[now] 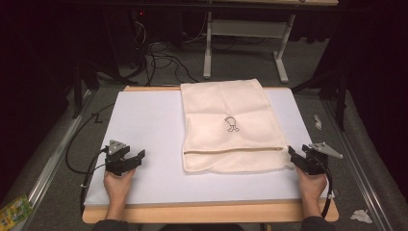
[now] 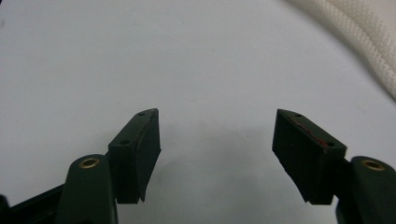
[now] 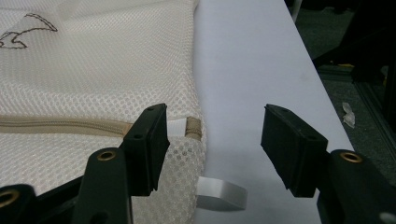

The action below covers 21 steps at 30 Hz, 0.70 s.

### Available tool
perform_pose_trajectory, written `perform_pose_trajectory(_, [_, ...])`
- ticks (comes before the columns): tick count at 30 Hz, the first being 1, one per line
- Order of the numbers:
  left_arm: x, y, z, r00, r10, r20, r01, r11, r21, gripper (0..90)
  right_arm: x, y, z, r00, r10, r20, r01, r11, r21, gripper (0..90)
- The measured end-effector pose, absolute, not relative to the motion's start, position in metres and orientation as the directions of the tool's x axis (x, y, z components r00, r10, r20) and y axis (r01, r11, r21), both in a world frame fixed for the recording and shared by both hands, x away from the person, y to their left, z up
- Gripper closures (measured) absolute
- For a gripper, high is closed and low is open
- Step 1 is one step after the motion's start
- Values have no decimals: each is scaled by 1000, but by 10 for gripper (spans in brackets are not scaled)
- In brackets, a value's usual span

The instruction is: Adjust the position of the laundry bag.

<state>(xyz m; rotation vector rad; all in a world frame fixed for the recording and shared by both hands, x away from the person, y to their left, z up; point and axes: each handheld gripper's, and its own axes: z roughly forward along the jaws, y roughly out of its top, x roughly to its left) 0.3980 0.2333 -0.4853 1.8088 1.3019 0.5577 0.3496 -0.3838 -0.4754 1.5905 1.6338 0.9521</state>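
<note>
Mesh bag [image 1: 228, 125]: cream, honeycomb weave, rectangular, lying flat right of centre on the white mat [image 1: 144, 125], its far edge at the mat's far edge; small dark embroidered figure [image 1: 231, 124] mid-panel. Tan zipper [image 3: 60, 125] runs across near the front edge, ending at the right corner by a white ribbon loop [image 3: 222, 195].

Right gripper [image 1: 300, 159]: jaws spread, empty, one over that corner.

Left gripper [image 1: 134, 160]: jaws spread, empty, over bare mat, well apart from the bag.

Wooden table edge [image 1: 207, 212] along the front.
</note>
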Motion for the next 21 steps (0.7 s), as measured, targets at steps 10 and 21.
perform_pose_trajectory(10, [398,224,-484,392,920,-25,550,-213,808,352,352,-379,-475,-53,998,-18,539,44,841,426])
perform_pose_trajectory(21, [398,224,-483,387,922,0,557,-234,797,355,349,-378,-471,-78,996,-39,505,73,860,461])
